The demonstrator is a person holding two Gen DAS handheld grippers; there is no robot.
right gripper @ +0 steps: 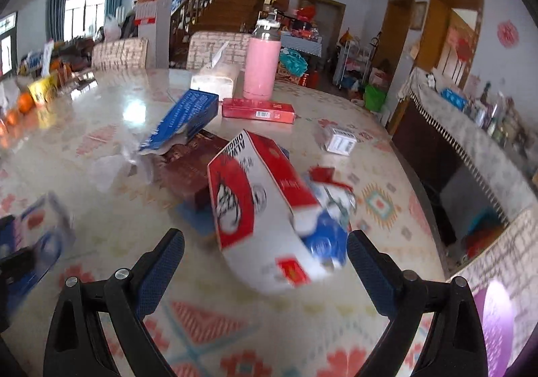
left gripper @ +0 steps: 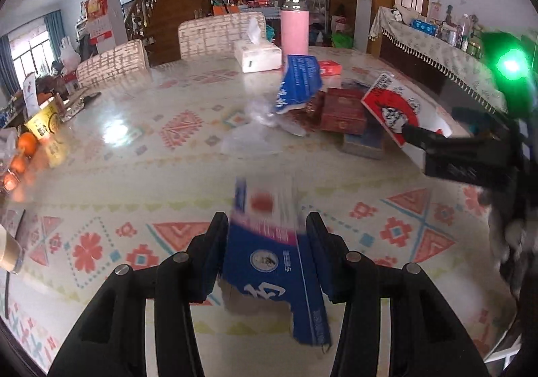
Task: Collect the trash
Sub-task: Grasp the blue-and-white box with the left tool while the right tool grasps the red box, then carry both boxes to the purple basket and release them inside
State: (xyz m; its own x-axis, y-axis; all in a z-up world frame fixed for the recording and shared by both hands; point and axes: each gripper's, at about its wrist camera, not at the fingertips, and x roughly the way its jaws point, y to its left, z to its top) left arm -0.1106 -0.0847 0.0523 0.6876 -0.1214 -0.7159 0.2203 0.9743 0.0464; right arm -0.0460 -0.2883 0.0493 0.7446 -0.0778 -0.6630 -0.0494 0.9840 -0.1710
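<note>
The left tool (left gripper: pixel 267 236) is gripping a torn blue box (left gripper: pixel 272 262) above the near bench (left gripper: pixel 134 148). The right tool (right gripper: pixel 265 256), jaws wide, is bracketing a red-and-white carton (right gripper: pixel 255 205) without touching it, right of a pile of boxes (right gripper: pixel 188 172).

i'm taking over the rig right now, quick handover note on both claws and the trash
Left claw: shut on a torn blue carton, held above the table.
Right claw: open, with the red and white carton between its fingers but not gripped.
Left to collect: another torn blue carton, brown boxes, clear plastic wrap, red pack, small white box.
No bin is in view.
</note>
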